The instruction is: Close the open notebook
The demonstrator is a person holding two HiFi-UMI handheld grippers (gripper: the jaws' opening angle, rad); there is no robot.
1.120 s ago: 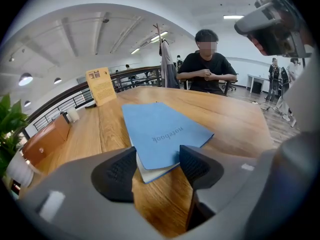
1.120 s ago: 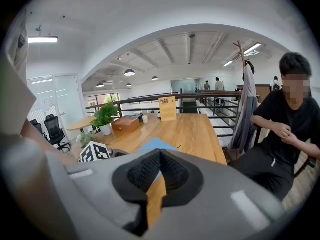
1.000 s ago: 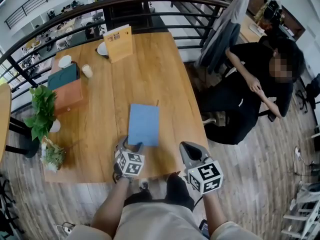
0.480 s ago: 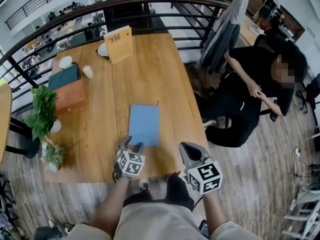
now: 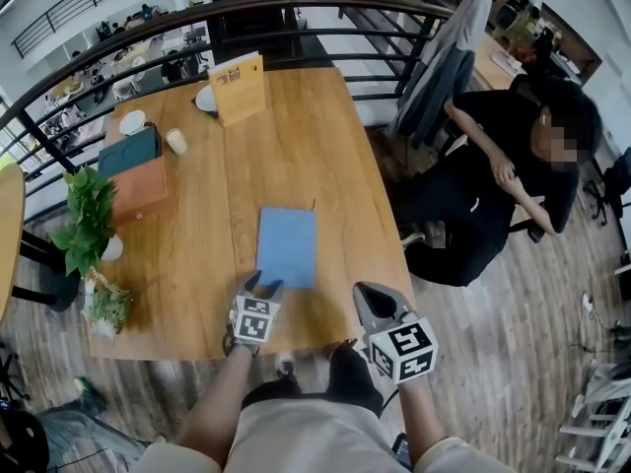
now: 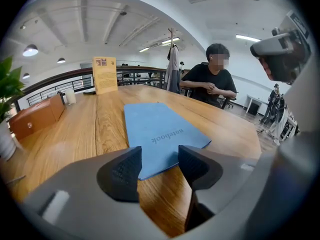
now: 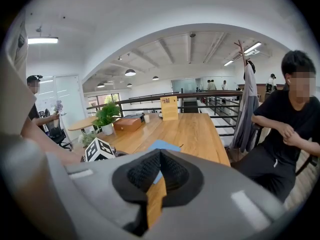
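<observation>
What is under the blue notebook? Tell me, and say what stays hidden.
The blue notebook lies flat and closed on the wooden table; wood shows along its edges. The patch beneath it and its pages are covered.

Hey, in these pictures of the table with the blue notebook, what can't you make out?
Head view: near edge of the notebook, covered by the left gripper, whose open jaws have just been closing with nothing gripped.
Right gripper view: most of the notebook, behind the shut right gripper.
Head view: print on the yellow sign, too small.
Left gripper view: the plant, cut off by the left edge.
</observation>
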